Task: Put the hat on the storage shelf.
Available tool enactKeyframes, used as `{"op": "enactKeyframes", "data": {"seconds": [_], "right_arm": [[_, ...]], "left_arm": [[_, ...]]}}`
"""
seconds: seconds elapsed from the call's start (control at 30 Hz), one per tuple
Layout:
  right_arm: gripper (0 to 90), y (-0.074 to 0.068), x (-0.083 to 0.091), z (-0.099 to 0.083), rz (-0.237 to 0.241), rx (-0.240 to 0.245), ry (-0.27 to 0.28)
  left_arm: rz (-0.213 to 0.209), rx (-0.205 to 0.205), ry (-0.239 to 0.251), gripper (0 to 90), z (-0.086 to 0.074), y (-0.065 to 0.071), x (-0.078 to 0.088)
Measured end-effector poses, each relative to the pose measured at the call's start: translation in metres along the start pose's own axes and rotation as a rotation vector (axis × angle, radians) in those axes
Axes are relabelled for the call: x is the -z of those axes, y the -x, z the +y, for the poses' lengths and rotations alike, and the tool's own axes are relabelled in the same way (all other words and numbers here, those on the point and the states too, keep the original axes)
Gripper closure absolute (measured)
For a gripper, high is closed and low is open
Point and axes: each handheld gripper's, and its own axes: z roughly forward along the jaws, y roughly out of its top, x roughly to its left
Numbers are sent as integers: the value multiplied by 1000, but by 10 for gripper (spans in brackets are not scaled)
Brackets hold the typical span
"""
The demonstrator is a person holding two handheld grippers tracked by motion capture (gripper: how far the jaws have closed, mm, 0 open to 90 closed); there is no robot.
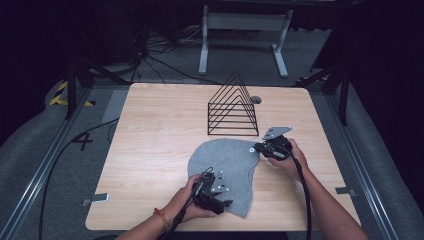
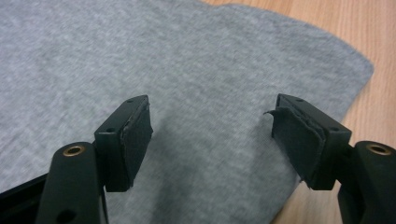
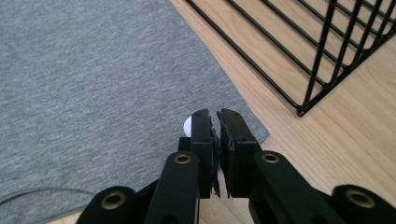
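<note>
We see left gripper (image 1: 223, 199) jaws wide, nothing between, over near edge of grey cloth (image 1: 227, 165) | cloth flat on desk (image 1: 150, 150), mid-right | right gripper (image 1: 256, 148) jaws together at cloth's far corner | black wire rack (image 1: 233, 107) beyond | no legible writing.

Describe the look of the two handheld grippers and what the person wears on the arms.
Both the left gripper and right gripper are black, with brass-coloured rivets, worn dark pads, a grey three-cornered plate on top and a trailing black cable. The arms are bare of sleeves; a red-orange wristband circles the left wrist.
</note>
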Motion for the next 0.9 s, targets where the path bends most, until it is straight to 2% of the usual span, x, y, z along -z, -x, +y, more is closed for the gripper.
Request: {"op": "enactKeyframes", "data": {"seconds": [0.1, 0.17, 0.23, 0.27, 0.3, 0.4, 0.43, 0.47, 0.63, 0.77, 0.83, 0.87, 0.9], "right_arm": [[832, -2, -2, 0, -5, 15, -24], [835, -5, -4, -4, -2, 32, -62], [844, -7, -2, -6, -4, 29, -63], [844, -7, -2, -6, -4, 29, -63], [853, -10, 1, -9, 1, 30, -67], [856, -18, 7, -12, 13, 48, -92], [857, -21, 10, -13, 17, 54, -100], [858, -24, 13, -15, 27, 53, -103], [875, -52, 29, -26, 41, 56, -128], [878, -73, 42, -34, 76, 47, -131], [880, -78, 44, -36, 84, 47, -130], [882, -89, 50, -40, 100, 41, -137], [881, -92, 51, -41, 110, 36, -137]], "left_arm": [[4, 16, 7, 266, -4, -7, 2], [21, 39, 9, 266, -11, -18, 7], [36, 73, 3, 266, -17, -24, 12], [36, 73, 3, 266, -17, -24, 12], [53, 93, 6, 267, -22, -31, 16], [67, 128, 11, 267, -30, -39, 22], [67, 128, 11, 267, -30, -39, 22], [74, 145, 8, 267, -35, -42, 27], [86, 168, 2, 254, -42, -47, 33], [89, 168, -12, 256, -45, -49, 37], [90, 162, -18, 256, -45, -49, 38], [90, 162, -16, 257, -46, -50, 38], [93, 161, -17, 257, -46, -50, 38]]}}
